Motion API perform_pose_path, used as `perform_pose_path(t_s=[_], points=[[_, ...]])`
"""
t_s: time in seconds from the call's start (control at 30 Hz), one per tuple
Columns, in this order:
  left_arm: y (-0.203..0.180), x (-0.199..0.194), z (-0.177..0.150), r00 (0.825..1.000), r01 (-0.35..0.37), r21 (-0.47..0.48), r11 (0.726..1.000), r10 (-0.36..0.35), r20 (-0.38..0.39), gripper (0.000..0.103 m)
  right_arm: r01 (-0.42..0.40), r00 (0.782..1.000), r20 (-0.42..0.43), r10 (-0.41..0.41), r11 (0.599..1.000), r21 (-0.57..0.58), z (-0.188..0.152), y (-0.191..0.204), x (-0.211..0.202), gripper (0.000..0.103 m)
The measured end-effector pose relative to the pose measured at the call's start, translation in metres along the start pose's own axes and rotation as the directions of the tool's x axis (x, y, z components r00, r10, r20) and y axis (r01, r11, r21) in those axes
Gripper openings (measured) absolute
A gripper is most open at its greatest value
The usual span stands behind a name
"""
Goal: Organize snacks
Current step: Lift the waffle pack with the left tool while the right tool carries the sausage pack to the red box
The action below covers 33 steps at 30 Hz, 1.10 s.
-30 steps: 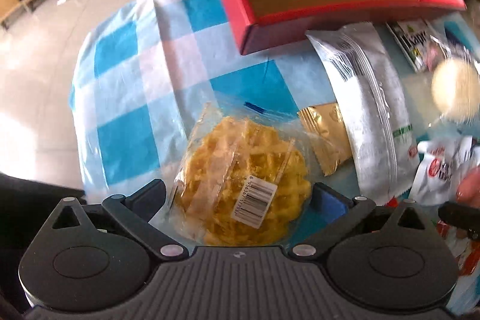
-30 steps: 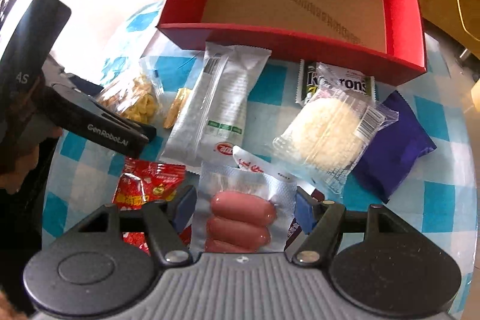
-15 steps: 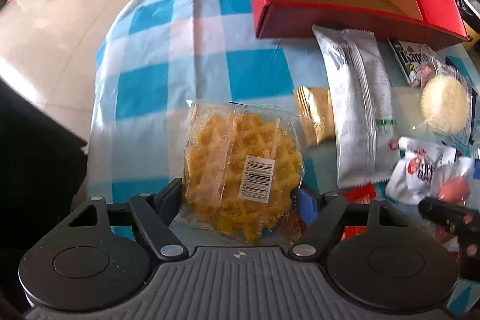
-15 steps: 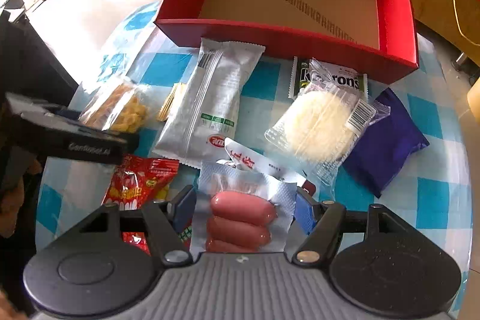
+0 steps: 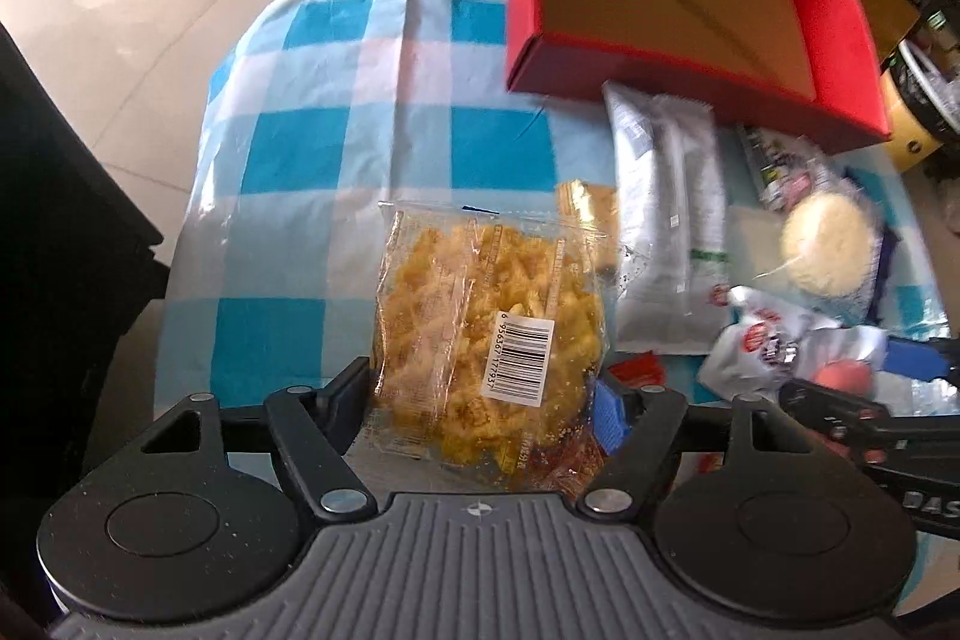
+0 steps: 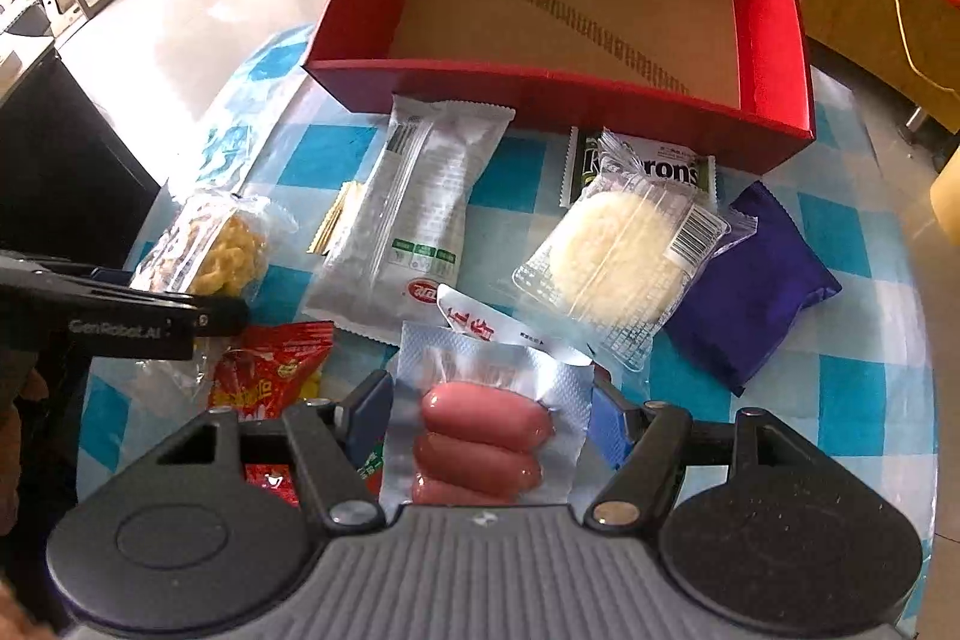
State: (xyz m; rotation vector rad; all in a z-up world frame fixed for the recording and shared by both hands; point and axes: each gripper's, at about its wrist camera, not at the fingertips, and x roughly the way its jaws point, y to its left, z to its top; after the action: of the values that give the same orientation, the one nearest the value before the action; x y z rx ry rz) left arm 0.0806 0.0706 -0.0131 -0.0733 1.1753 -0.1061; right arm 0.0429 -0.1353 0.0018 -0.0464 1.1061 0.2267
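A clear bag of yellow twisted crisps [image 5: 480, 304] sits between the fingers of my left gripper [image 5: 483, 388]. Its jaws are closing and the pads press on the bag's lower sides, which hangs above the blue checked cloth [image 5: 336, 148]. From the right wrist view the same bag [image 6: 222, 244] tilts up beside the left gripper's finger [image 6: 120, 325]. My right gripper [image 6: 489, 394] is shut on a foil pack of pink sausages [image 6: 486, 430], low over the other snacks. The open red box [image 6: 540, 91] with a brown floor stands behind them, with nothing in it.
On the cloth lie a long silver packet [image 6: 414, 220], a small gold sachet [image 6: 336, 220], a round white rice cake in clear wrap [image 6: 618, 256], a dark blue pouch [image 6: 756, 280], a red packet [image 6: 270, 370] and a green-edged packet [image 6: 660, 169]. The table edge [image 5: 186, 232] drops to the floor at left.
The left gripper has closed on the crisp bag, rolled and risen with it, so the bag now stands upright in view. The right gripper and its sausage pack stayed put.
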Motion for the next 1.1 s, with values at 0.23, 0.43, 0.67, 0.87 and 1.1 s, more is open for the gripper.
perform_pose_path(t_s=[0.23,0.43,0.67,0.87,1.1], points=[[-0.008,-0.007,0.002,0.999,0.035,-0.001,0.999,-0.035,0.026,0.077,0.006,1.0,0.004,-0.006,1.0,0.023,-0.002,-0.006,-0.003,0.066],[-0.017,-0.007,0.007,0.998,0.052,0.011,0.999,-0.052,0.037,0.077,0.01,0.999,0.036,-0.012,0.998,0.058,0.004,-0.014,-0.008,0.066],[-0.031,-0.017,0.025,0.993,0.074,0.035,0.997,-0.077,0.091,0.077,0.02,0.993,0.112,-0.032,0.994,0.106,0.025,-0.029,-0.022,0.066],[-0.053,-0.024,0.057,0.984,0.084,0.065,0.994,-0.093,0.152,0.077,0.025,0.977,0.207,-0.056,0.988,0.152,0.056,-0.044,-0.037,0.066],[-0.077,-0.02,0.096,0.972,0.051,0.094,0.994,-0.071,0.226,0.077,0.064,0.951,0.288,-0.111,0.984,0.168,0.097,-0.058,-0.037,0.066]])
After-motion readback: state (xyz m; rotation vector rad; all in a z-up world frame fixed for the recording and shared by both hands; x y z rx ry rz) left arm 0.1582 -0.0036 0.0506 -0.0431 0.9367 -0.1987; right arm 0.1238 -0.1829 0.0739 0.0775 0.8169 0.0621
